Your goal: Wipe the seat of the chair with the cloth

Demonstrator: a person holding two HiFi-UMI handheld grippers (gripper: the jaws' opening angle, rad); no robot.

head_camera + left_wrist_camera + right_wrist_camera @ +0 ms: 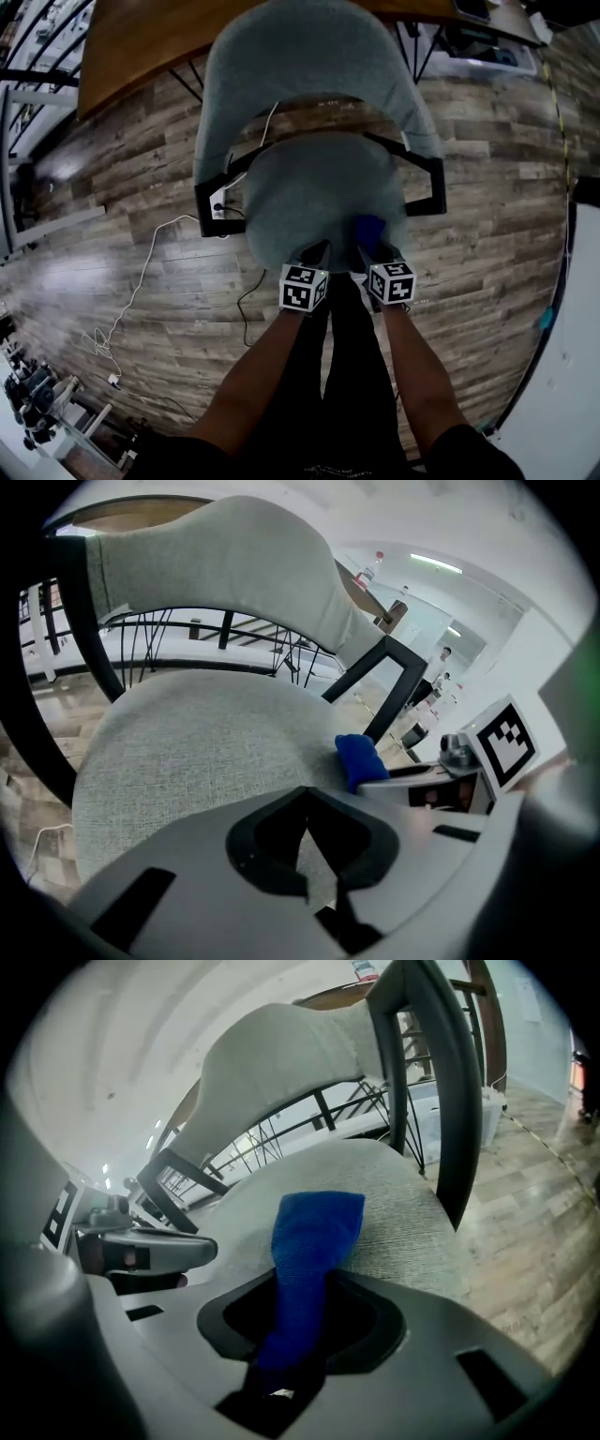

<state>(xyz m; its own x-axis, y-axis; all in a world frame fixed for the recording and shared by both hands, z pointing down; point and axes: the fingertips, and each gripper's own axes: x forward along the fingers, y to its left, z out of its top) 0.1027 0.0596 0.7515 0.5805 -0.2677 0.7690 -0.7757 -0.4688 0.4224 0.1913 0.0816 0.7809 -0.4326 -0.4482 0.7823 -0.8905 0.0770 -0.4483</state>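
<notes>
The blue cloth (314, 1232) looked soft, light and limp, a small folded rag that would bend over whatever it was pressed against and would bunch rather than slide stiffly. A hold on one end suited it, leaving the free end to spread flat on the fabric. That was how it was held. The right gripper (292, 1330) had its jaws pressed together on the cloth's near end, and the rest stuck out forward over the chair seat (309, 197) by its near right edge. The tip seemed to rest on the grey upholstery, though contact could not be confirmed. The woven seat would likely drag on the cloth, so a firm pinch mattered.

The left gripper (307, 850) had its jaws closed tip to tip with nothing between them; only seat fabric showed through the sliver behind the tips. It hung at the seat's near edge, just beside the right gripper, and whether it touched the seat could not be told. The backrest (300, 66) stood at the far edge.
</notes>
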